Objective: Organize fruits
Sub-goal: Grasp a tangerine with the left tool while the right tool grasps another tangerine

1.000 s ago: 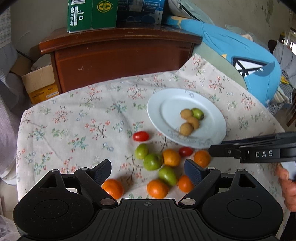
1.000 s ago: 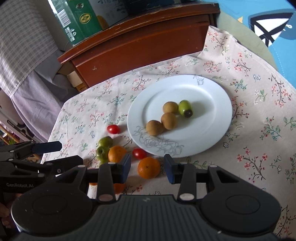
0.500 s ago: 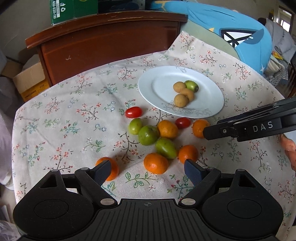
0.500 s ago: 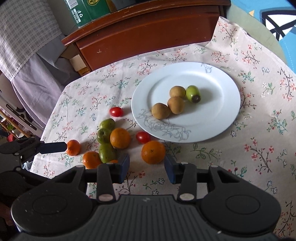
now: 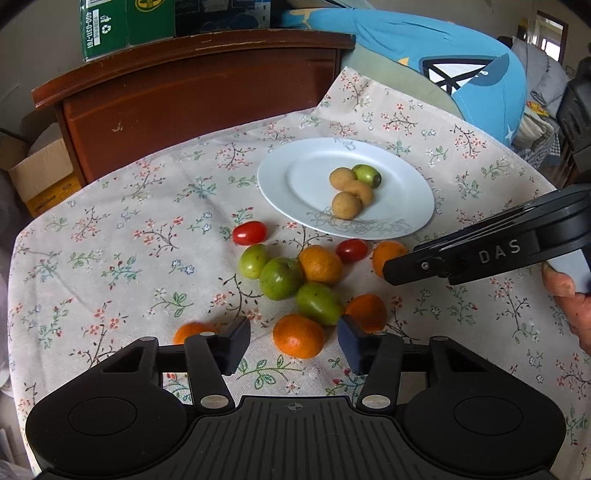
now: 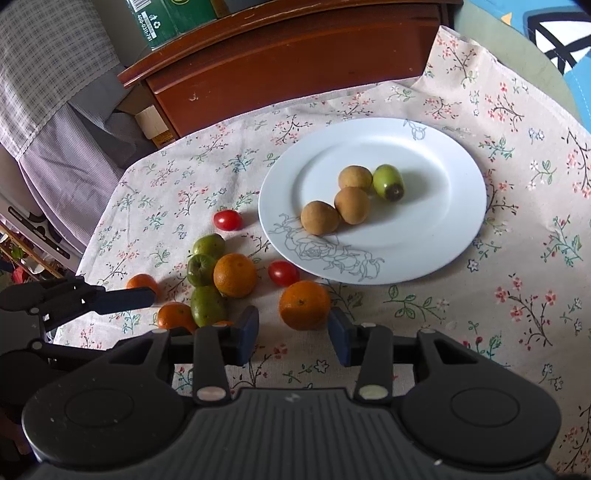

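A white plate [image 5: 280, 177] [image 6: 443, 221] holds three brown fruits and one green fruit [image 6: 388, 181]. On the flowered cloth in front of it lie several oranges, three green fruits [image 5: 280, 277] and two cherry tomatoes [image 5: 249, 232]. My left gripper [image 5: 293, 345] is closing around one orange [image 5: 298, 336]. The orange sits between the pads with a gap on each side. My right gripper [image 6: 293, 334] stands partly open around another orange [image 6: 304, 304] by the plate's near rim. That orange rests on the cloth at the fingertips, with a gap on its left.
A dark wooden cabinet [image 5: 199, 92] with a green box [image 5: 110, 29] on top stands behind the table. A cardboard box [image 5: 40, 177] is at the left, a blue cushion [image 5: 461, 66] at the back right. A hand [image 5: 569, 295] holds the right gripper.
The left gripper's jaws have narrowed from wide apart to close beside one orange, and it has sunk toward the fruit. The right gripper has stayed at its orange.
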A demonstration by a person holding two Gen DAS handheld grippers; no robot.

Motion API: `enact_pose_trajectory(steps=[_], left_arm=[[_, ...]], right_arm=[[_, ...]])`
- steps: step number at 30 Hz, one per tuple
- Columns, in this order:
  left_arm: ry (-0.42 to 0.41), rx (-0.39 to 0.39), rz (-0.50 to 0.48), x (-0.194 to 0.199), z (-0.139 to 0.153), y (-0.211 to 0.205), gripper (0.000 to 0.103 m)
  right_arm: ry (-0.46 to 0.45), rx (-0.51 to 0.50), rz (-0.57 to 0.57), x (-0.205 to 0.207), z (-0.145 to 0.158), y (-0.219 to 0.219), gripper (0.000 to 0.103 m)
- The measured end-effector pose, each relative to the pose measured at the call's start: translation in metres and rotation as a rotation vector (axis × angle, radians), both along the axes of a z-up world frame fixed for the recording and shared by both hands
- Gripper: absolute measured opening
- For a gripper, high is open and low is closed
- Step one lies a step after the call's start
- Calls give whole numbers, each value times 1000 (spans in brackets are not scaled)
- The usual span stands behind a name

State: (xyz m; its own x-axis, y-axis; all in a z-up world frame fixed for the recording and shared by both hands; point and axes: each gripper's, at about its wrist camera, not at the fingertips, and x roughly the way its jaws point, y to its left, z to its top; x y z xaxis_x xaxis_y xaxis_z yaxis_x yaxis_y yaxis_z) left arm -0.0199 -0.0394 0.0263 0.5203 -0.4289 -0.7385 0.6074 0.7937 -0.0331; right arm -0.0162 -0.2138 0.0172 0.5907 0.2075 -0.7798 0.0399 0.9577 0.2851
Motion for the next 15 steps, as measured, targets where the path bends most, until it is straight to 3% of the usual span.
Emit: enact_pose_trajectory(steps=[4, 15], left_arm=[[-41, 9, -34, -6, 2, -4, 47], [16, 38, -16, 4, -15, -6, 41]], right_arm=[[-2, 5, 4, 2, -1, 0, 43], [-1, -2, 7, 5, -4, 0, 44]])
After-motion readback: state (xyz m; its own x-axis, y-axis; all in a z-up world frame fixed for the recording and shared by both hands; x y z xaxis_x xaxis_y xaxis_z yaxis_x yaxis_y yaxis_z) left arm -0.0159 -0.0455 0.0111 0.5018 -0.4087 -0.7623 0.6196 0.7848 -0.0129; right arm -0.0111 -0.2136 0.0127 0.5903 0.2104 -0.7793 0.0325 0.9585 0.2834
